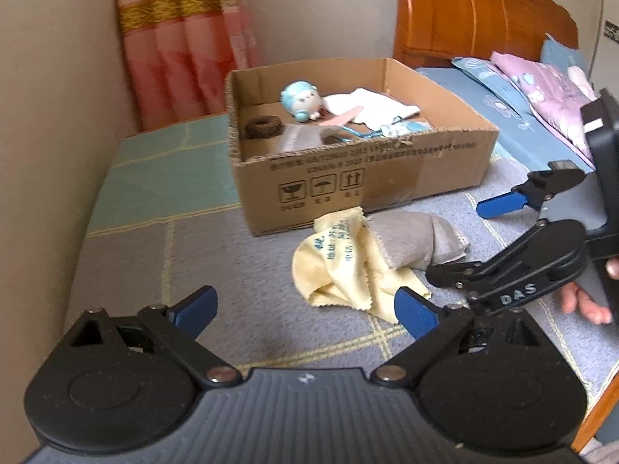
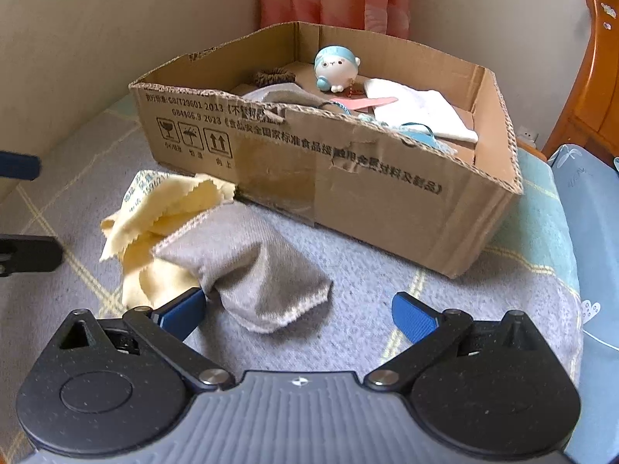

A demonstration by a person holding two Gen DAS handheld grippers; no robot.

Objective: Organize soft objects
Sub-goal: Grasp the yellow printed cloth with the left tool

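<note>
A yellow cloth [image 1: 340, 266] [image 2: 162, 208] with blue print lies crumpled on the bed. A grey fabric pouch [image 1: 418, 239] [image 2: 247, 259] lies partly over it, just in front of a cardboard box [image 1: 348, 178] [image 2: 348, 181]. The box holds a blue-white plush toy [image 1: 301, 100] [image 2: 334, 65], a white cloth [image 1: 371, 106] [image 2: 418, 108], a brown scrunchie [image 1: 263, 127] [image 2: 271, 75] and a grey cloth [image 1: 300, 135] [image 2: 278, 94]. My right gripper [image 2: 298, 311] [image 1: 470, 237] is open, its left finger at the pouch's near end. My left gripper [image 1: 305, 311] [image 2: 23, 208] is open and holds nothing, close to the yellow cloth.
A checked grey and teal blanket [image 1: 174, 232] covers the bed. A wall [image 1: 46, 154] runs along the left, with a pink curtain [image 1: 185, 38] behind the box. A wooden headboard [image 1: 472, 11] and pillows [image 1: 541, 81] are at the right. A person's fingers [image 1: 588, 301] hold the right gripper.
</note>
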